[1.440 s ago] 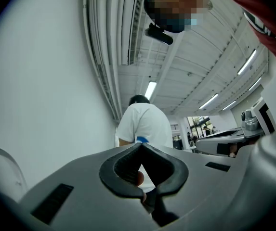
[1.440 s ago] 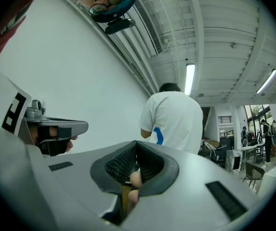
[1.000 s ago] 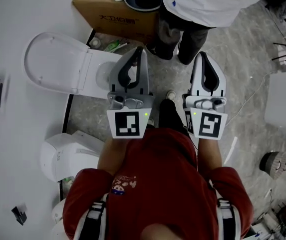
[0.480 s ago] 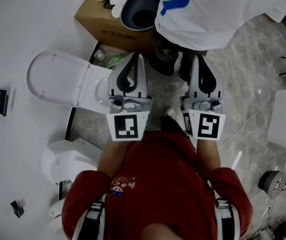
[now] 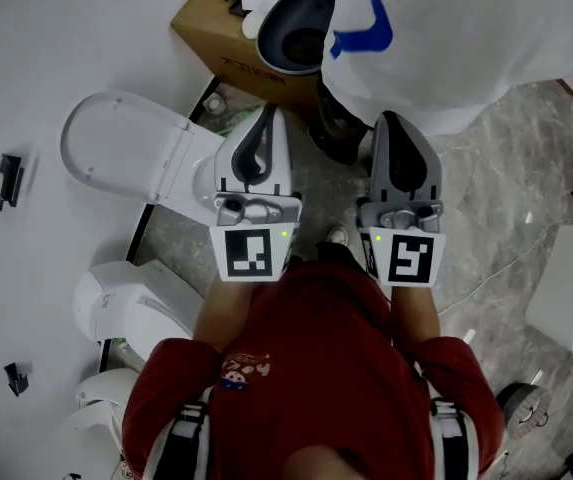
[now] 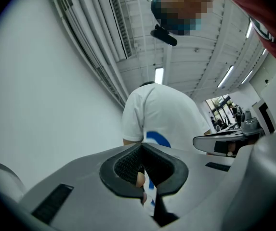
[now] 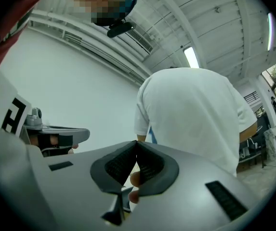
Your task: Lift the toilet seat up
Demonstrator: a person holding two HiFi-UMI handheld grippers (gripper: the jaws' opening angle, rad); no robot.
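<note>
A white toilet stands by the white wall at the left of the head view. Its oval lid [image 5: 116, 148] is swung open toward the wall. The bowl's rim [image 5: 204, 176] shows beside the hinge, partly hidden by my left gripper [image 5: 271, 110]. That gripper is shut and empty, its tip above the bowl's right edge. My right gripper [image 5: 391, 118] is level with it over the floor, also shut and empty. The left gripper [image 6: 141, 144] and the right gripper [image 7: 137, 141] both point at a person in a white shirt.
A person in a white shirt [image 5: 466, 38] stands close ahead, beside a dark round basin [image 5: 301, 23] on a cardboard box [image 5: 231, 53]. A second white toilet [image 5: 126, 308] sits at lower left. A white box [image 5: 571, 288] stands at right on the marbled floor [image 5: 506, 188].
Both grippers have moved forward side by side toward the person in white. The left tip has come over the bowl's edge. The jaws stay shut.
</note>
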